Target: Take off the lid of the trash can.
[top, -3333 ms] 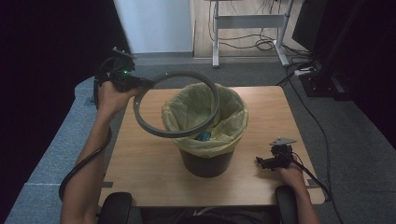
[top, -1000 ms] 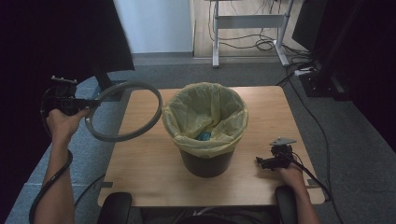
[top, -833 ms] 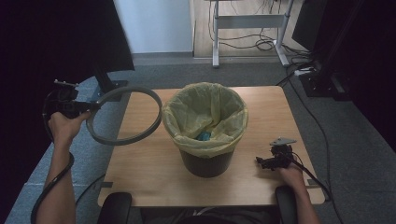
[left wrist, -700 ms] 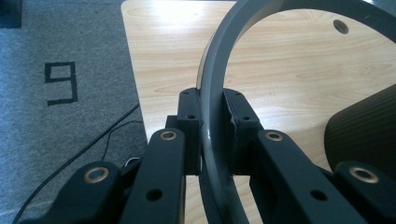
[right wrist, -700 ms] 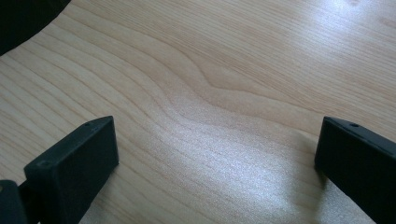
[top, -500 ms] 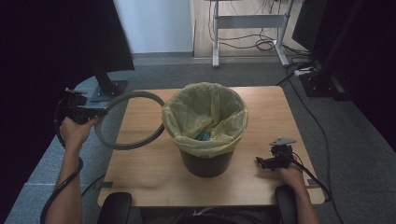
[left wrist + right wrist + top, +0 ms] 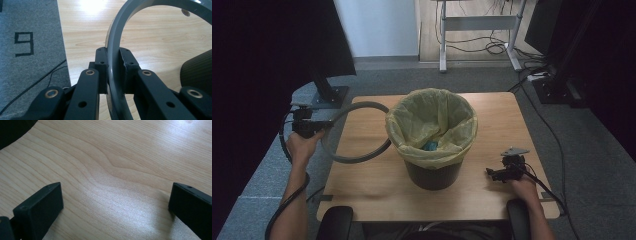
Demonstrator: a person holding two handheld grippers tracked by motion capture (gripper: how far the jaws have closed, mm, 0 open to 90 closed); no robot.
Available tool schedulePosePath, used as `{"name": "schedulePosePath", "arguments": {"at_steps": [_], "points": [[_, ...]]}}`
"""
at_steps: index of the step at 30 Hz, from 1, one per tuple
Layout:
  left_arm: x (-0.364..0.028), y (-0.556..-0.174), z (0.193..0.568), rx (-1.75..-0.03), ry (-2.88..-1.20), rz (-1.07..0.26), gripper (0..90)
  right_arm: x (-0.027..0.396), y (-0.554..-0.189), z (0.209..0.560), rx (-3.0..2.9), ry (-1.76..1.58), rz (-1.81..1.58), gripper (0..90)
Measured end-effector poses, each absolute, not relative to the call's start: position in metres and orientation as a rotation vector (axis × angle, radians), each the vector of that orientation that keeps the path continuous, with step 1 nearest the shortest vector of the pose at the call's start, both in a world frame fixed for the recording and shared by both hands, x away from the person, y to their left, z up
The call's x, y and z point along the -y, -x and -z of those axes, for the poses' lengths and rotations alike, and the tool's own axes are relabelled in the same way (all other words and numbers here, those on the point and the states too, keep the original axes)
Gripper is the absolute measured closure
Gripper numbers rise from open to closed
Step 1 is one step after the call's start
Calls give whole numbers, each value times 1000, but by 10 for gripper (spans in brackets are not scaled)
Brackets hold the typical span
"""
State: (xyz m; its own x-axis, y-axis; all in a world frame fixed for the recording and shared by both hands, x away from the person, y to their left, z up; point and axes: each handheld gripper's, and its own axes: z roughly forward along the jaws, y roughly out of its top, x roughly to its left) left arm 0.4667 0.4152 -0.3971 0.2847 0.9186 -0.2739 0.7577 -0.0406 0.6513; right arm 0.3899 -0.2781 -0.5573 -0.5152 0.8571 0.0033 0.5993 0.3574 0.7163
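Wooden table (image 7: 372, 185), grey ring (image 7: 113, 50) between left gripper (image 7: 114, 65) fingers (image 7: 101, 62).

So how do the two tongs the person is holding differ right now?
The left tongs are shut on a grey ring, while the right tongs are open and hold nothing. The left tongs are held off the table's left edge, while the right tongs sit low over the wood near the bin. Both have black jaws.
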Motion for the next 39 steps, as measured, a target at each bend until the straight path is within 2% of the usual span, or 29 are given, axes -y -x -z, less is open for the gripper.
{"name": "schedulePosePath", "arguments": {"at_steps": [39], "points": [[-391,-472,497,-1559,-1861,-298,783,278,-390,557,-2253,-1277,-953,0]]}}
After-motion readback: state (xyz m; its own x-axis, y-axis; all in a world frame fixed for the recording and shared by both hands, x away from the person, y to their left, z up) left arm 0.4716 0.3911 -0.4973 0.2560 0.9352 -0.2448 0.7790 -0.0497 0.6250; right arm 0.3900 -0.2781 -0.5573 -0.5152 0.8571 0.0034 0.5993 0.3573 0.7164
